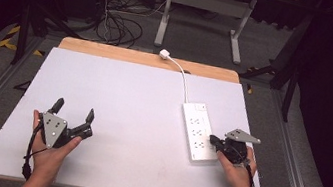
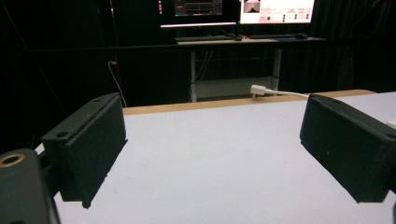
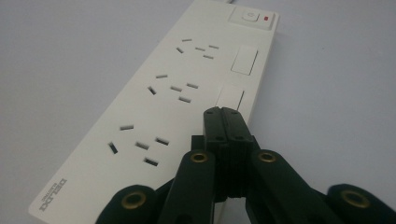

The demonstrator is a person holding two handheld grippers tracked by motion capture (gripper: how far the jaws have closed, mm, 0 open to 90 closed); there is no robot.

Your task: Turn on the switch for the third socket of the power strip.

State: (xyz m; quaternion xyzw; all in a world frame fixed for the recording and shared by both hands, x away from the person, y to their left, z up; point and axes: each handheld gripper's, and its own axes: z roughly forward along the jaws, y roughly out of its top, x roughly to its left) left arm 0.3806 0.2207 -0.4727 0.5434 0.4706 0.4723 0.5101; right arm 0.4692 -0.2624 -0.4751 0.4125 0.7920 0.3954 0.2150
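Note:
A white power strip (image 1: 199, 131) lies on the white table board (image 1: 131, 108) at the right, its cord (image 1: 184, 78) running back to a white plug (image 1: 164, 53) near the far edge. My right gripper (image 1: 211, 140) rests at the strip's near right end, jaws shut together with nothing between them. In the right gripper view the closed tips (image 3: 223, 112) sit over the power strip (image 3: 154, 107) beside its sockets. My left gripper (image 1: 74, 110) is held at the near left, jaws spread wide and empty. In the left gripper view, bare board lies between the fingers (image 2: 91, 149).
The board rests on a wooden tabletop (image 1: 110, 51) that shows along the far edge. Beyond it stand a desk frame (image 1: 202, 13), loose floor cables (image 1: 119, 28) and dark curtains. Monitors (image 2: 275, 10) glow on the far desk.

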